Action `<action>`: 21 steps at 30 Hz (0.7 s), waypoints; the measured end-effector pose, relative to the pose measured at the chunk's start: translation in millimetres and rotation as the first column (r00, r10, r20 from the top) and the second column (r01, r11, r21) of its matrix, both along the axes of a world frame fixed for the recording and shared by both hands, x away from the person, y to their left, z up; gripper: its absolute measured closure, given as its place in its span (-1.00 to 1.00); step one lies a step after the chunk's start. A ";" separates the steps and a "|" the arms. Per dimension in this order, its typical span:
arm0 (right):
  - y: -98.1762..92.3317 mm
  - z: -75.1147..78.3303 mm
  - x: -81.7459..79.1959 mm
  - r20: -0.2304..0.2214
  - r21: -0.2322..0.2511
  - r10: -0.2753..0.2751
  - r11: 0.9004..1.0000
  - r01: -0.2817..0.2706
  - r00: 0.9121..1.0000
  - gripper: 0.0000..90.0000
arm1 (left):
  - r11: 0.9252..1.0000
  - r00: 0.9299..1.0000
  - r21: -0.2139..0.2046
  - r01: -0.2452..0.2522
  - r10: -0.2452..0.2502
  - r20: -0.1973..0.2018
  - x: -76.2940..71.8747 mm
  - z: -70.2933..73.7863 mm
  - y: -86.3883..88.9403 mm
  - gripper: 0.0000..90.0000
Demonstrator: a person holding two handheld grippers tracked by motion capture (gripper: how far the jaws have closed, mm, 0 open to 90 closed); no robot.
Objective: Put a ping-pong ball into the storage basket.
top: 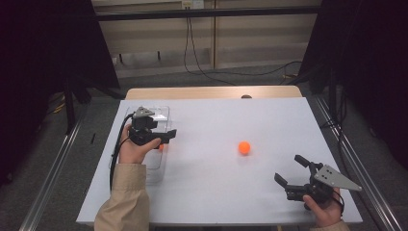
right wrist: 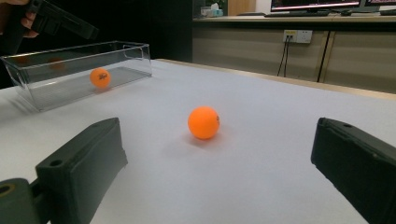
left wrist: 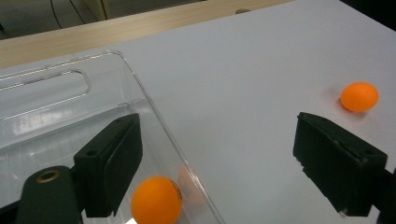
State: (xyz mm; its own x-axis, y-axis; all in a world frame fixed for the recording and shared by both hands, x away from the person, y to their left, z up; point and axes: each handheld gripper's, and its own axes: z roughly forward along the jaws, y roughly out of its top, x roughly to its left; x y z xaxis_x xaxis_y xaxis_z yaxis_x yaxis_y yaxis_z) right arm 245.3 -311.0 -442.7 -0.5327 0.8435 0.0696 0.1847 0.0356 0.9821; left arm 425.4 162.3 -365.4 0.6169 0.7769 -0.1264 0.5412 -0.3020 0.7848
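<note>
Left gripper (top: 161, 137), jaws released and apart, hovers over clear bin (left wrist: 70, 84) containing one orange ball (left wrist: 156, 200).

Left gripper (top: 163, 137) held high, fingers spread wide — right gripper (top: 291, 171) low, seemingly level, fingers apart.

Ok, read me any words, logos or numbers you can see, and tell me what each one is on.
No text reads clearly.
Ball in the clear box: a small dark printed mark, too blurred to read.
Ball on the table: a faint dark mark near its right edge, too small to read.
Monitor at the back: bright lines on the screen, unreadable.
Wall socket plate: no readable lettering.
</note>
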 end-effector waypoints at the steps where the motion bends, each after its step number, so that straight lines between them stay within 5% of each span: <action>1: 0.0 0.0 0.0 0.000 0.000 0.000 1.000 0.000 1.000 -0.95 | 1.000 1.000 -0.001 0.002 -0.002 -0.004 -0.2 -0.3 -1.1 -0.66; 21: 0.8 0.4 0.4 0.001 0.000 0.002 1.000 -0.002 1.000 -0.95 | 0.999 0.999 -0.011 0.050 -0.050 0.001 -4.9 1.7 -22.9 -0.75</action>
State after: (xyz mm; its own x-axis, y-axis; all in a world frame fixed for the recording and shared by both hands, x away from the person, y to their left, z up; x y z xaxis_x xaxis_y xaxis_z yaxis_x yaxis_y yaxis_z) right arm 245.7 -310.3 -442.3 -0.5345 0.8423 0.0689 0.1840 0.0364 0.9823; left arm 420.4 139.3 -363.7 0.6550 0.7436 -0.1341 0.5250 -0.3202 0.7886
